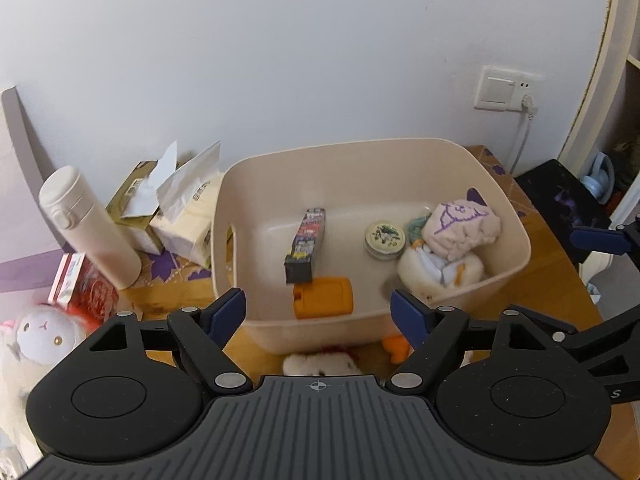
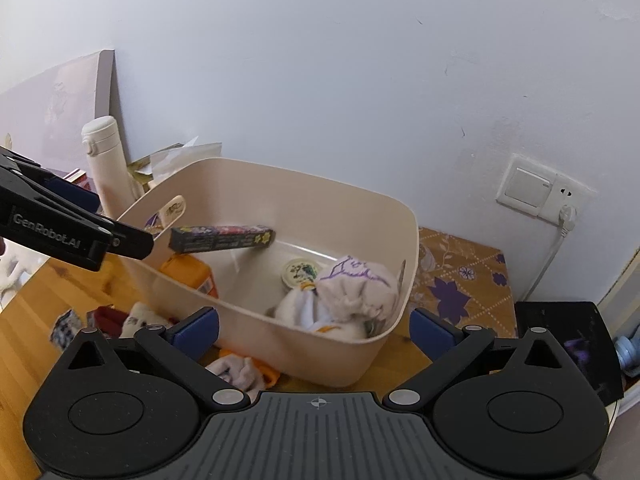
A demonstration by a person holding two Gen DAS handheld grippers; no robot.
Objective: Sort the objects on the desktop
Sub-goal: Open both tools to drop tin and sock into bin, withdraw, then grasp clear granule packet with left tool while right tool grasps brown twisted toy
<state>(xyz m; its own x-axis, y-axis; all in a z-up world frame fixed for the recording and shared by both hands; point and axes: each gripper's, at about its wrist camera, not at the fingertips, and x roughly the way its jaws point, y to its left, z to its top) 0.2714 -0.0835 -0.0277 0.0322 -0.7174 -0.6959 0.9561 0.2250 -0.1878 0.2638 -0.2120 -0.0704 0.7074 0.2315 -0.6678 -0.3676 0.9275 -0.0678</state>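
A beige plastic bin [image 1: 516, 256] [image 2: 408, 248] stands on the wooden table. Inside lie a long dark box [image 1: 306, 248] [image 2: 222, 237] leaning on an orange case [image 1: 324, 296] [image 2: 188, 272], a round tin [image 1: 385, 237] [image 2: 301, 271], and plush toys [image 1: 452, 248] [image 2: 344, 296] at the right end. My left gripper [image 1: 318, 314] hovers open before the bin's near wall, nothing between its blue pads. My right gripper [image 2: 314, 330] is open too, over the bin's near right corner, and holds nothing.
Left of the bin stand a white flask [image 1: 86, 224] [image 2: 106, 164], tissue packs [image 1: 180, 208] and a red box [image 1: 86, 288]. A white plush [image 1: 44, 340] sits at far left. Small plush items [image 1: 320, 362] [image 2: 240, 372] lie in front of the bin. A wall socket [image 1: 506, 89] [image 2: 540, 194] and black pad [image 1: 560, 204] are at right.
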